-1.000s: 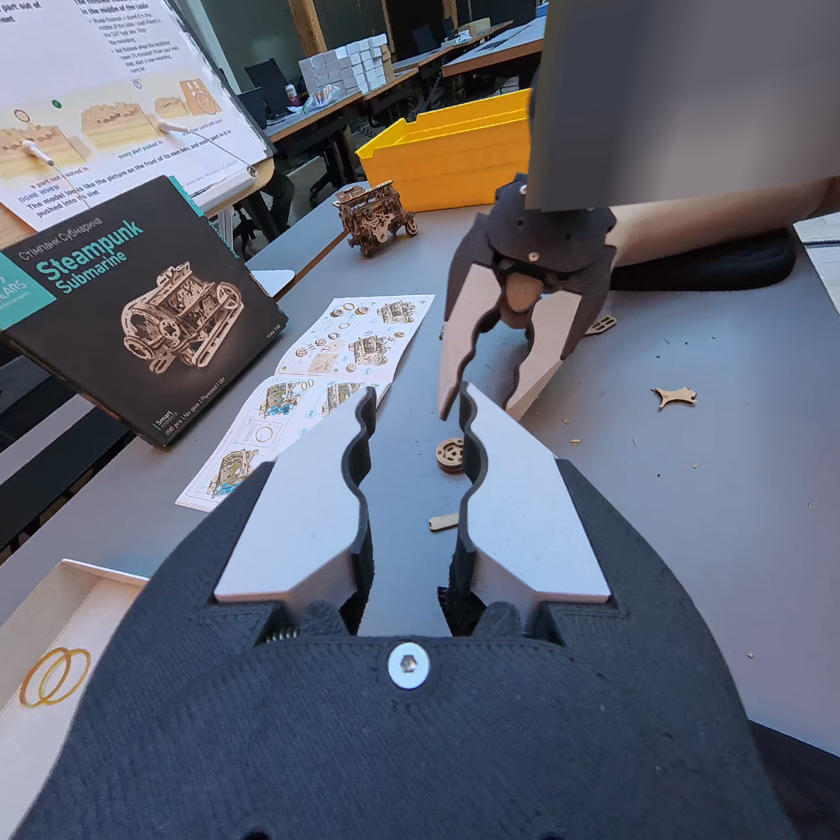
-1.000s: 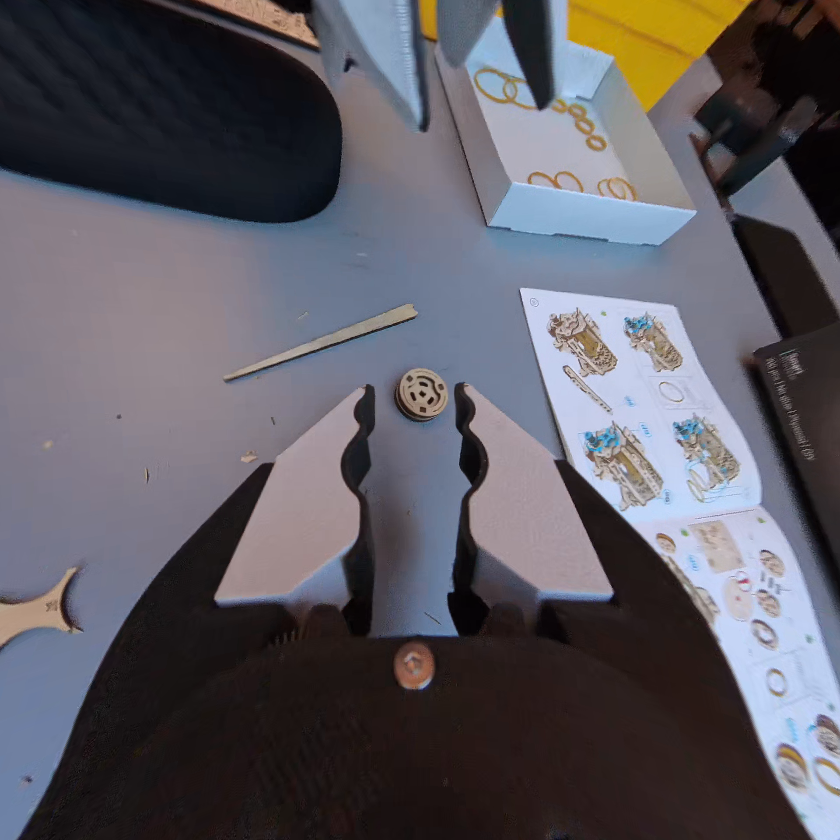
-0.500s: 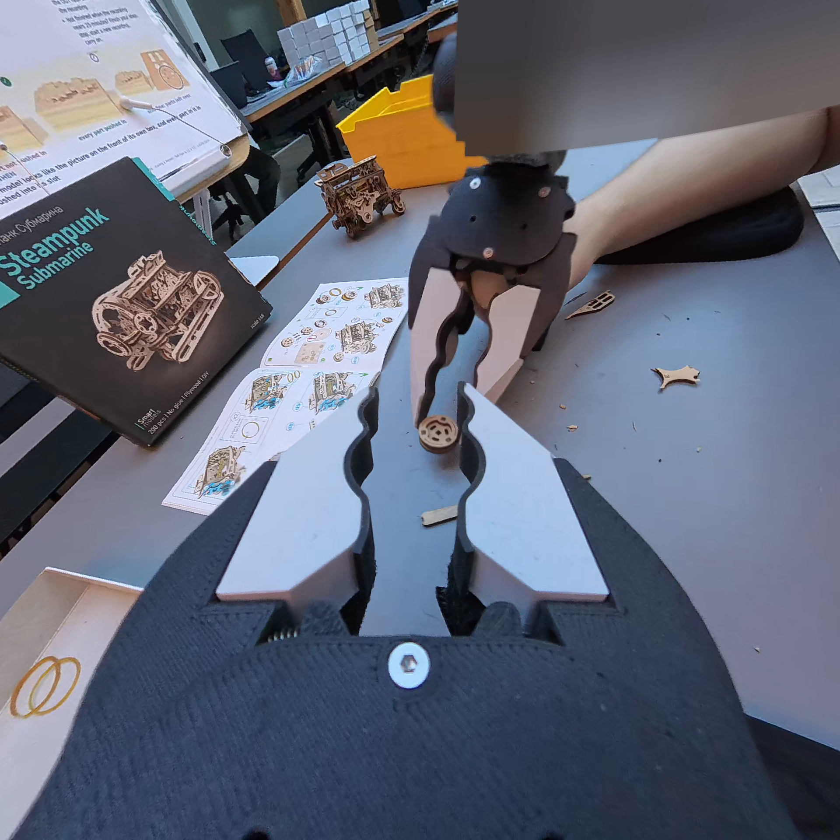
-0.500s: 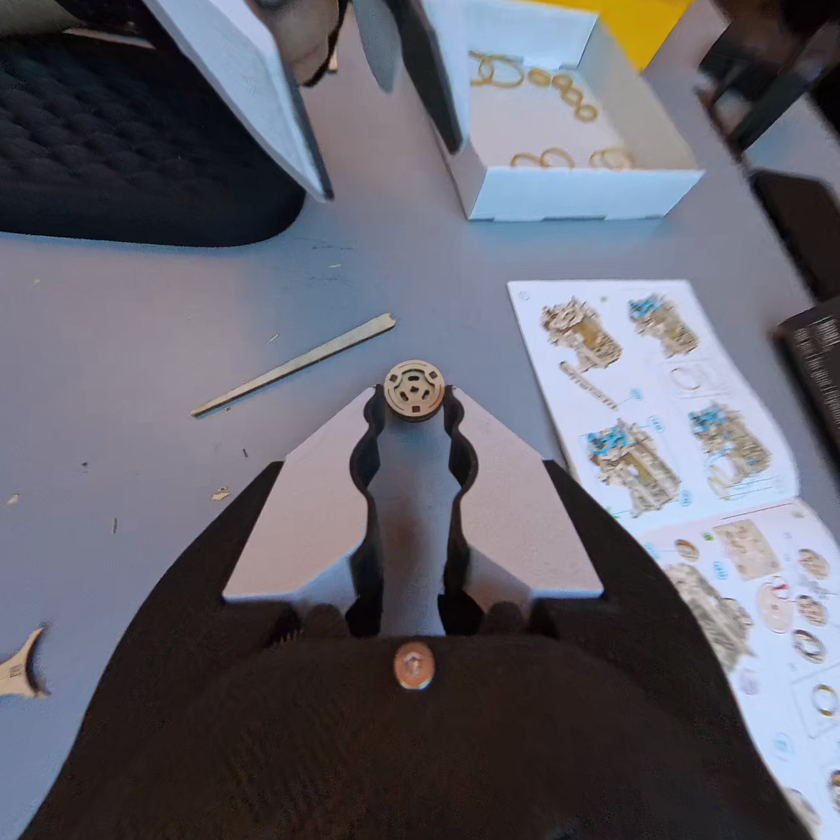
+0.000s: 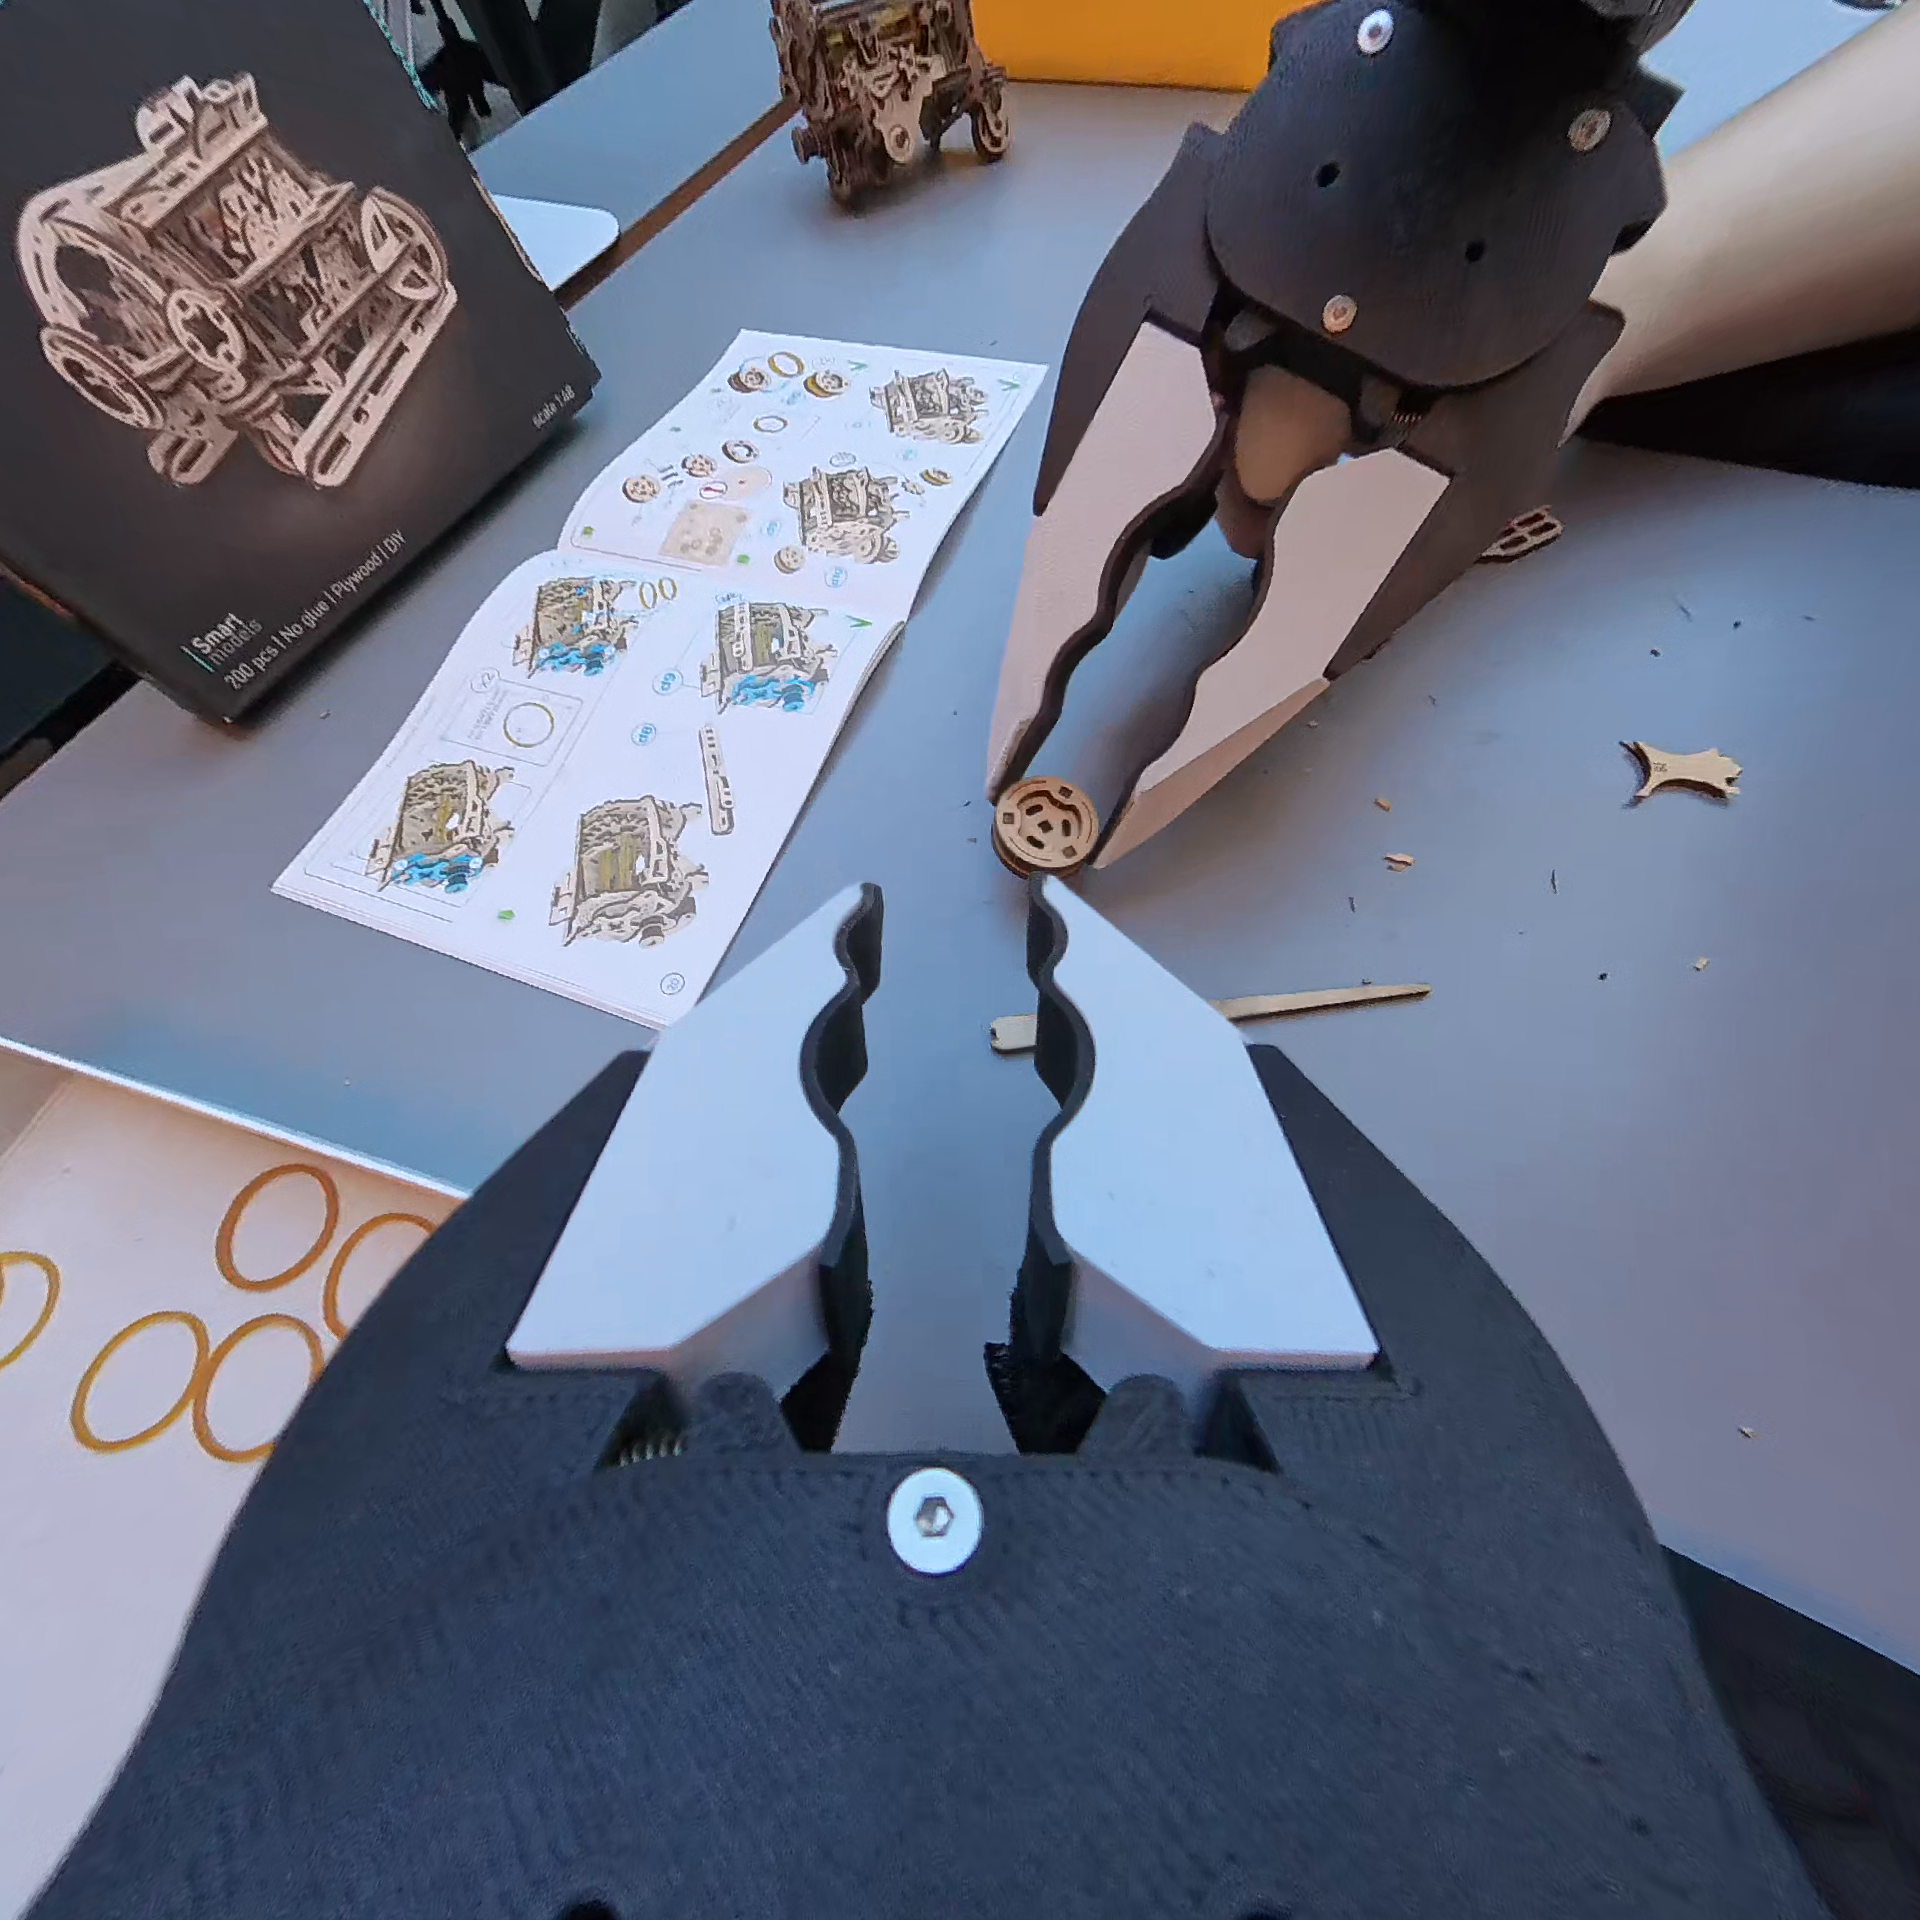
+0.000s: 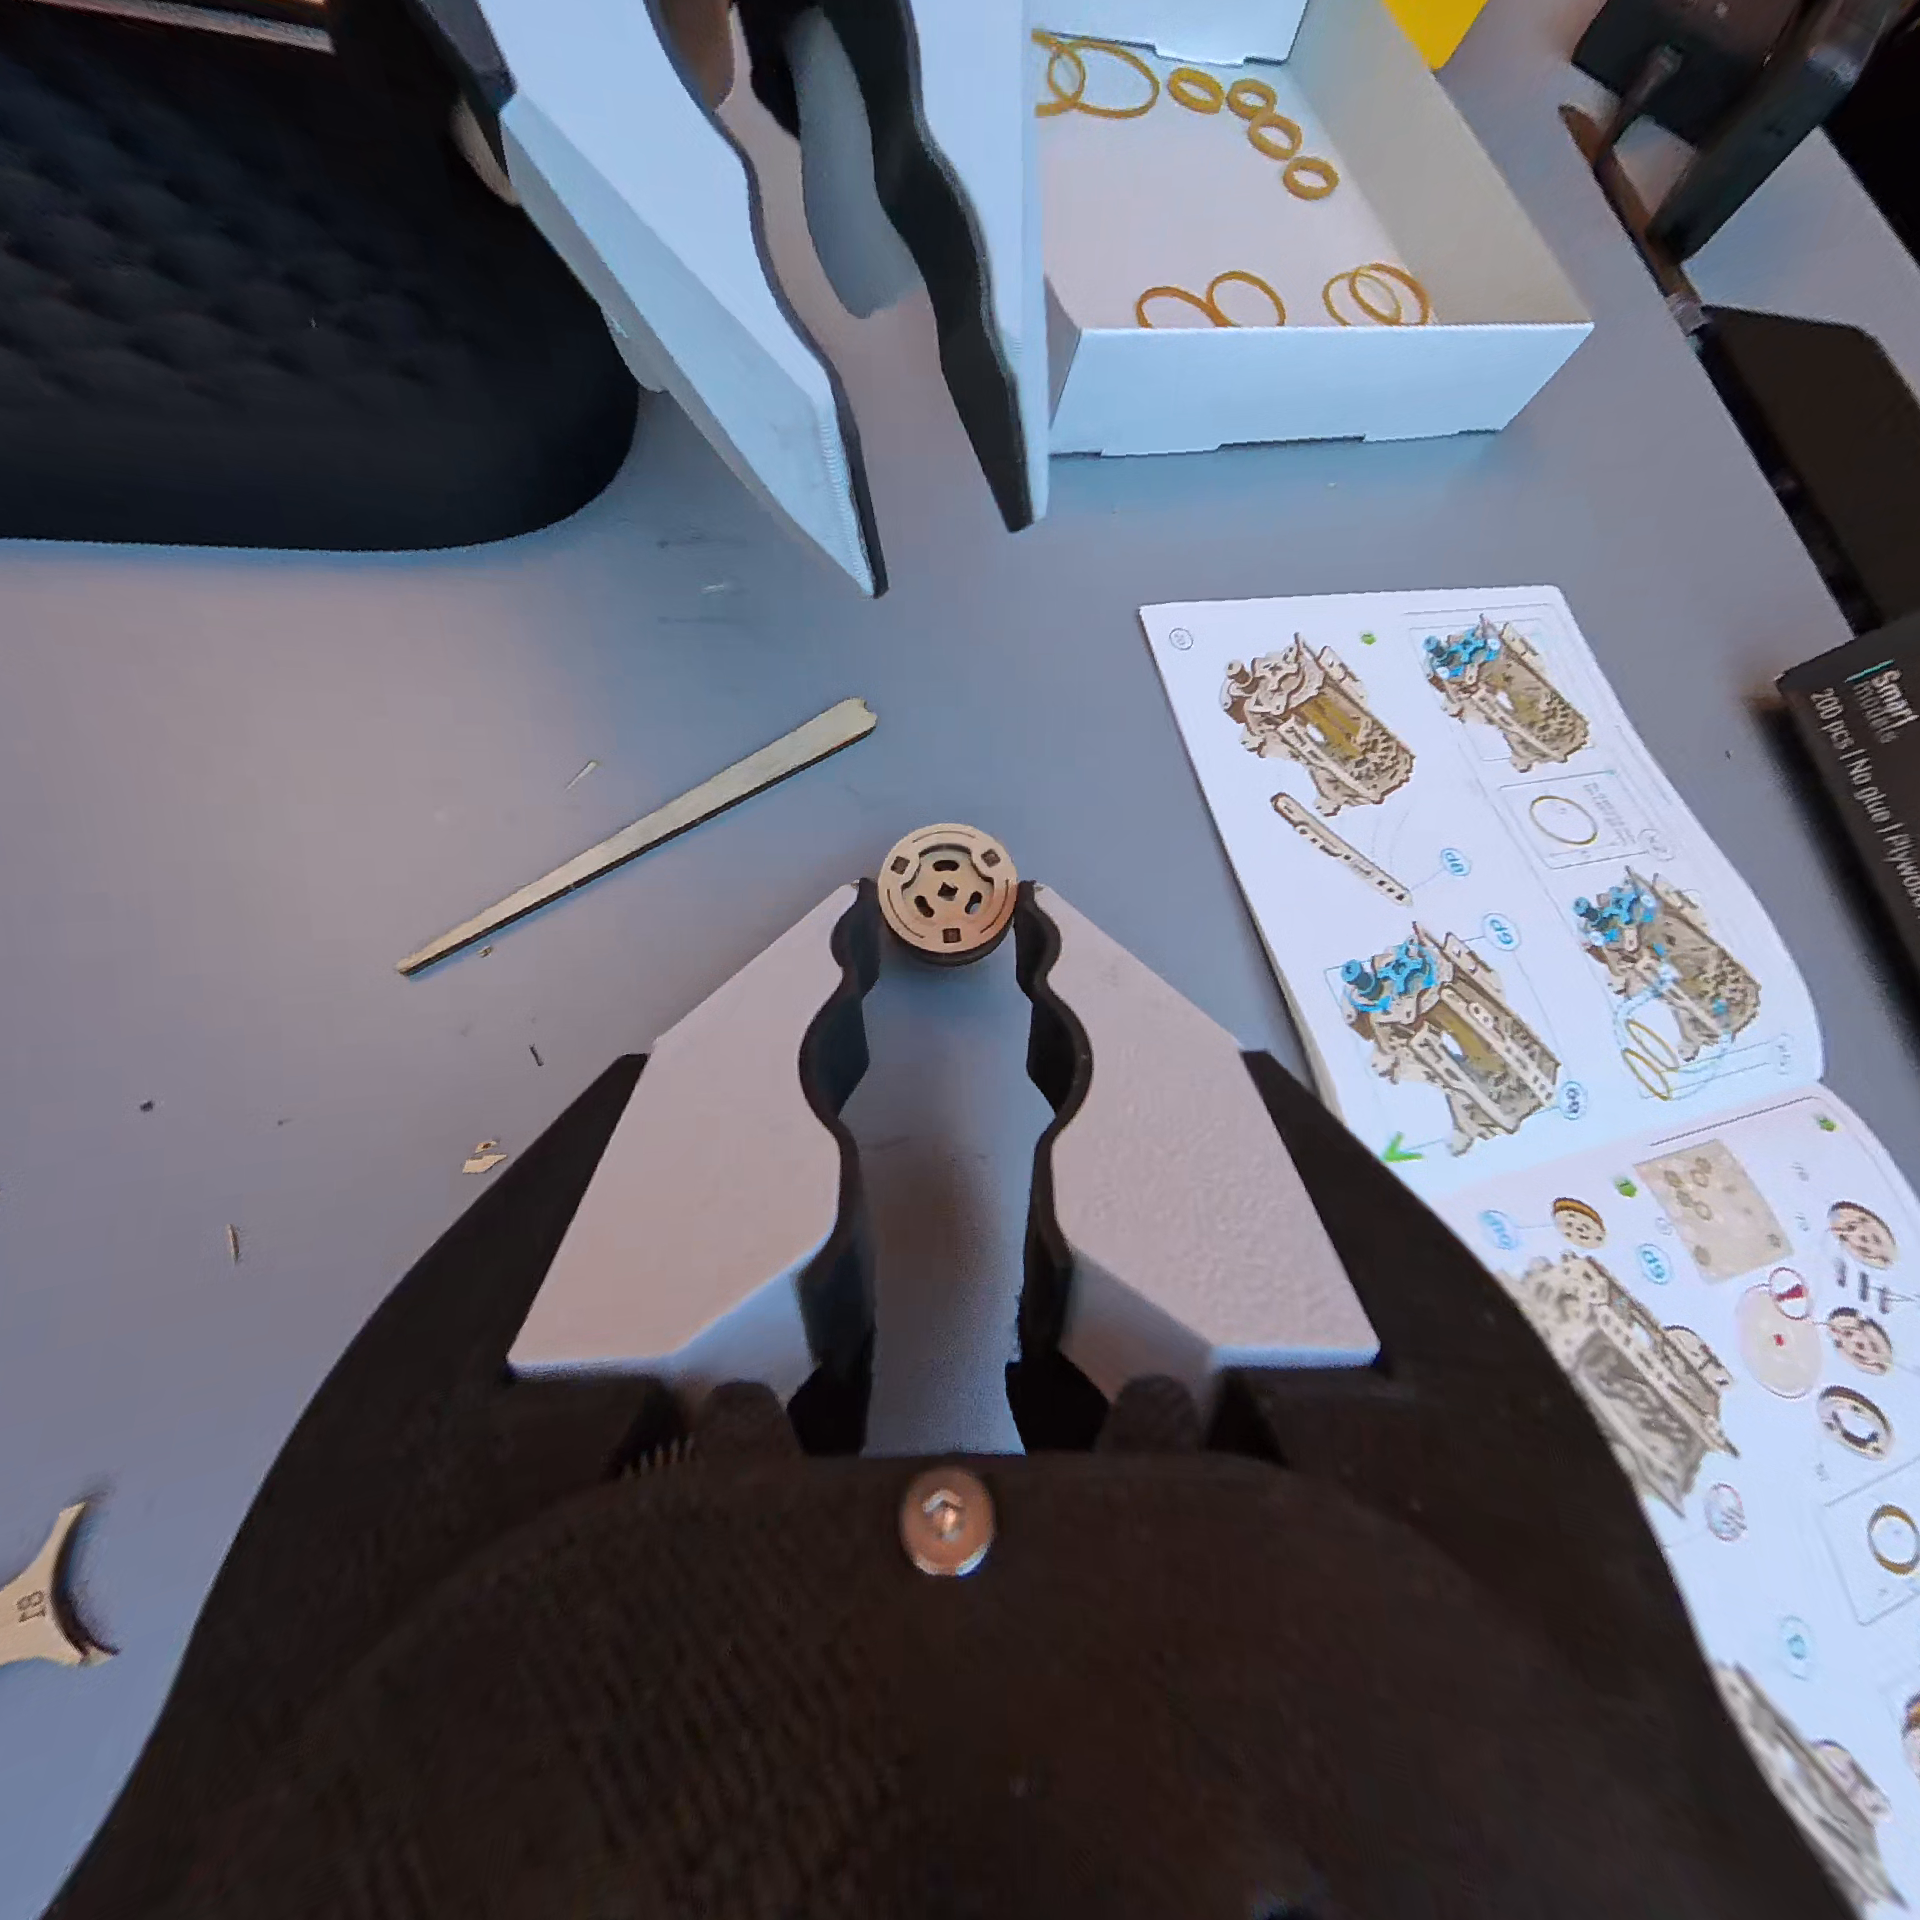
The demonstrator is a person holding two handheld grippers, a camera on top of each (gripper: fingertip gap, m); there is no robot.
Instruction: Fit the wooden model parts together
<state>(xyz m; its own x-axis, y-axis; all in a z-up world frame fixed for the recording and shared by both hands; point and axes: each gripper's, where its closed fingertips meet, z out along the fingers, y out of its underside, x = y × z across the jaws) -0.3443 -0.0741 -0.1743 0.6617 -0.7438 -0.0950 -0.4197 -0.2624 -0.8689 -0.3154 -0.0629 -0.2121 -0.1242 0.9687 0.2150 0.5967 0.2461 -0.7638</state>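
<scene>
The right tool (image 6: 948,894) pinches the round wooden disc (image 6: 947,900) between its fingertips, the disc lying flat on the grey worktop (image 6: 312,831). The left tool (image 5: 954,899) hovers empty at the disc's 6 o'clock in its own view, jaws parted. A thin wooden stick (image 6: 634,836) lies at the disc's 9 o'clock in the right wrist view, the instruction booklet (image 6: 1507,883) at 3 o'clock.

Bright daylight, soft shadows, wide-angle edge distortion, slight blur.
</scene>
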